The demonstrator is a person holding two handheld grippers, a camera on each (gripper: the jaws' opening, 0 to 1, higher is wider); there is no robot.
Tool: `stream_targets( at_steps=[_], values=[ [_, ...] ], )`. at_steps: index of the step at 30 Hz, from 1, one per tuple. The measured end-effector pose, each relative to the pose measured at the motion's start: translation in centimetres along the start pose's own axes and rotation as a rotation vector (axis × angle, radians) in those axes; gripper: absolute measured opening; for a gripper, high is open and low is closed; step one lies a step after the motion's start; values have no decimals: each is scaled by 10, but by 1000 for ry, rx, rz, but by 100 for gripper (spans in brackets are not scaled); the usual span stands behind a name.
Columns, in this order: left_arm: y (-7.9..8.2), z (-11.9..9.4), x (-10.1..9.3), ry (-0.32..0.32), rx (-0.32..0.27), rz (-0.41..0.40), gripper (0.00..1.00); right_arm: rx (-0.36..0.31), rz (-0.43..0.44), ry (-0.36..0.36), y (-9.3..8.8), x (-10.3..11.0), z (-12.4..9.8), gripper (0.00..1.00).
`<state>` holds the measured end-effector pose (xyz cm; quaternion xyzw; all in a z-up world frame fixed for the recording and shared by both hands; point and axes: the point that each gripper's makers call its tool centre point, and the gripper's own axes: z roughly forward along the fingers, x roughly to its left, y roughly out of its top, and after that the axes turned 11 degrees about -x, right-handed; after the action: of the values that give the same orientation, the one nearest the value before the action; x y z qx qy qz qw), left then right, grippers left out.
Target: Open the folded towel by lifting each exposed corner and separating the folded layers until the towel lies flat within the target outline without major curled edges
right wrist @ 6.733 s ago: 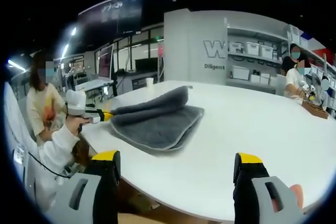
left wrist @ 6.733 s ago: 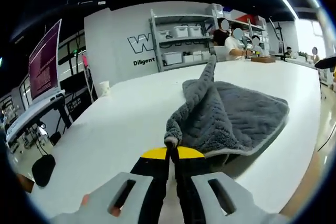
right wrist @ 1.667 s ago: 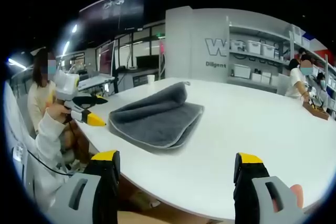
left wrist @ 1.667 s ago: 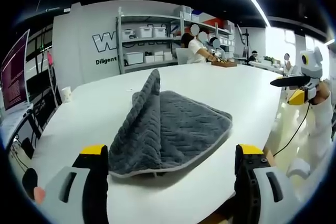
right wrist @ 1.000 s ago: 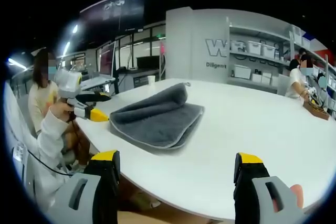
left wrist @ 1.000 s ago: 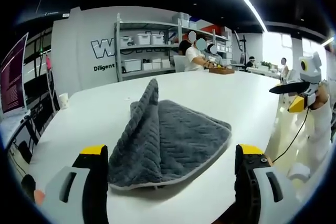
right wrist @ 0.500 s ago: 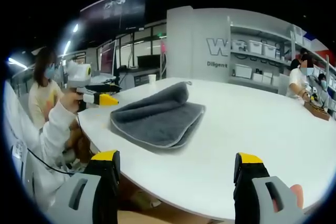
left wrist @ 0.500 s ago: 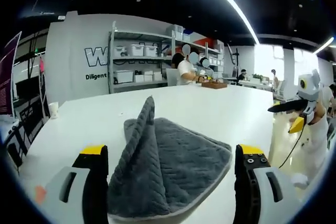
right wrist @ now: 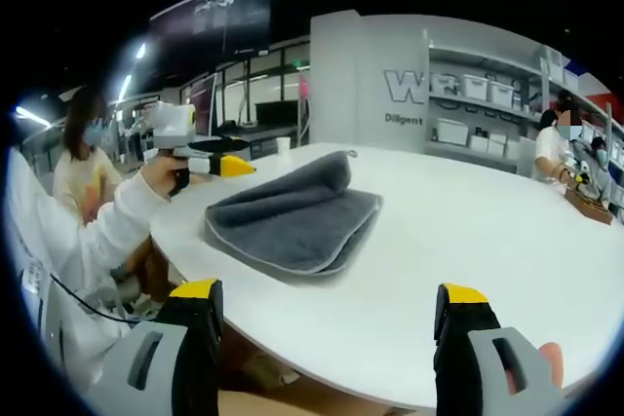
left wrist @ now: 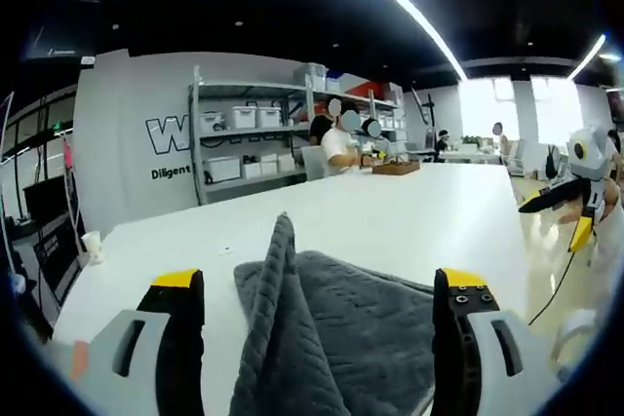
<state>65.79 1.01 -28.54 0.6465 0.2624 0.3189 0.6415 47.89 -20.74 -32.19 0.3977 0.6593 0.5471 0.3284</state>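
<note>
A grey towel [right wrist: 292, 213] lies folded on the white table [right wrist: 468, 241], its upper layer bunched into a raised ridge [left wrist: 278, 270] along one side. My left gripper [left wrist: 318, 280] hangs open just above the towel [left wrist: 361, 328], the ridge rising between its jaws without touching them. In the right gripper view that left gripper [right wrist: 234, 158] is in a person's hand over the towel's left edge. My right gripper [right wrist: 329, 291] stands wide open at the table's near rim, well short of the towel; the left gripper view shows it [left wrist: 561, 216] at far right, off the table.
A paper cup [left wrist: 93, 244] stands near the table's far left edge. Shelves with white bins [left wrist: 244, 143] line the back wall. People sit at the table's far end by a wooden box [left wrist: 395, 168]. Bare table surface stretches right of the towel [right wrist: 487, 211].
The left gripper, shut on a towel corner 6.7 s ago, is now open; over the last second it has risen and come forward over the towel. The right gripper has held still.
</note>
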Motion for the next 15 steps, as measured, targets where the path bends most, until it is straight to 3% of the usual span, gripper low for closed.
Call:
stream_targets(
  at_steps=[7,13,15],
  values=[
    [-2,26,8,-35,17,48,92,0,0,0,0,0,0,89],
    [-6,47,7,-74,22,26,88,-6,-2,-1,2,0,-1,89],
    [-8,54,9,-83,37,74,86,-6,-3,-2,2,0,-1,89]
  ],
)
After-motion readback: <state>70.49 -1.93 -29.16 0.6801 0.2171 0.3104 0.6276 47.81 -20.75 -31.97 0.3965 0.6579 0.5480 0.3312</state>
